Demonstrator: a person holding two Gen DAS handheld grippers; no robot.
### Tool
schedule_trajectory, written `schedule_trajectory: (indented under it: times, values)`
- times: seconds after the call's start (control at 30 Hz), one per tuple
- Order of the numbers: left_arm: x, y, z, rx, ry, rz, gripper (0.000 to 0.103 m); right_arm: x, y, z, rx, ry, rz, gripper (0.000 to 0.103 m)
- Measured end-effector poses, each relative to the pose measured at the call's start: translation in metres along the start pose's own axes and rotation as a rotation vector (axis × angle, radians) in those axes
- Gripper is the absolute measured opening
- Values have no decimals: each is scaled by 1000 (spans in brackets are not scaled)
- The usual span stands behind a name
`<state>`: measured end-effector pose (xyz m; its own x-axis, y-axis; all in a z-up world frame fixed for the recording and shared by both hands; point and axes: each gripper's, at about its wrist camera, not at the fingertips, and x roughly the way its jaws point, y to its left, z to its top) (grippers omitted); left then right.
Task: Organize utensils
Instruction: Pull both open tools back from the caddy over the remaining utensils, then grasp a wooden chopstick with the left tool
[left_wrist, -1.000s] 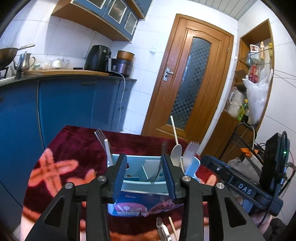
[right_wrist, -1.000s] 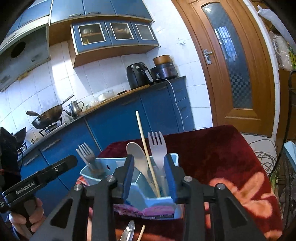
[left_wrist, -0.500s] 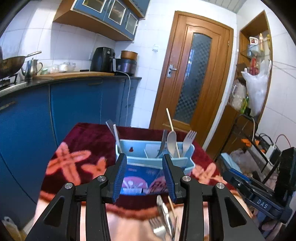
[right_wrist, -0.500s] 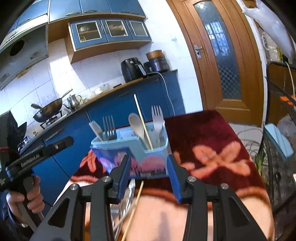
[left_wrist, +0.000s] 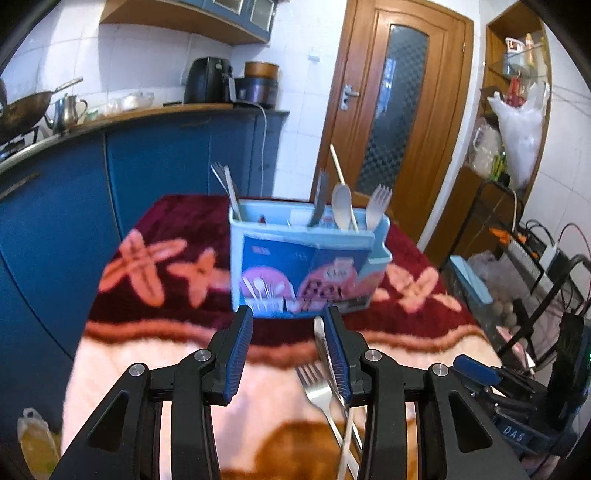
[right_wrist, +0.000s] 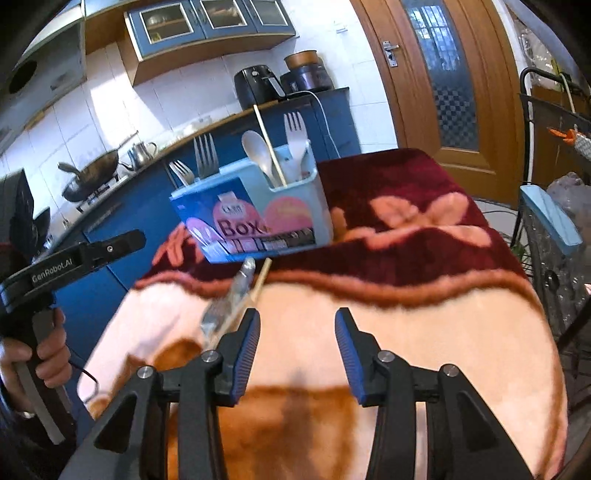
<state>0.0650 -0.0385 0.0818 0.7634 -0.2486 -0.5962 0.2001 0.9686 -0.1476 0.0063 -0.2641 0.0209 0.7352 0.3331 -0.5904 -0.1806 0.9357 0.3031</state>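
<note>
While a light-blue utensil box (left_wrist: 306, 258) stands near the blanket-covered table's (right_wrist: 406, 295) far edge, both the left gripper (left_wrist: 288, 343) and right gripper (right_wrist: 297, 343) hover part-open and empty, the right's jaws just widened; loose cutlery (left_wrist: 325, 373) lies nearer.

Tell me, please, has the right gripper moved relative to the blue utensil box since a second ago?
Yes. The right gripper has pulled back from the utensil box, jaws opening, nothing between them.
</note>
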Motion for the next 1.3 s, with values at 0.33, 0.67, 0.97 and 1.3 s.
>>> schedule_trajectory:
  times: [0.33, 0.67, 0.97, 1.3]
  values:
    - [25, -32, -36, 46, 124, 1, 41, -6, -24, -2, 33, -8, 1, 48]
    - [48, -71, -56, 166, 187, -56, 34, -8, -34, -8, 47, -16, 33, 48]
    - [69, -79, -58, 215, 224, -52, 15, -8, -46, -12, 86, -9, 36, 48]
    - [80, -69, -58, 183, 224, -60, 5, -7, -48, -15, 103, -2, 65, 48]
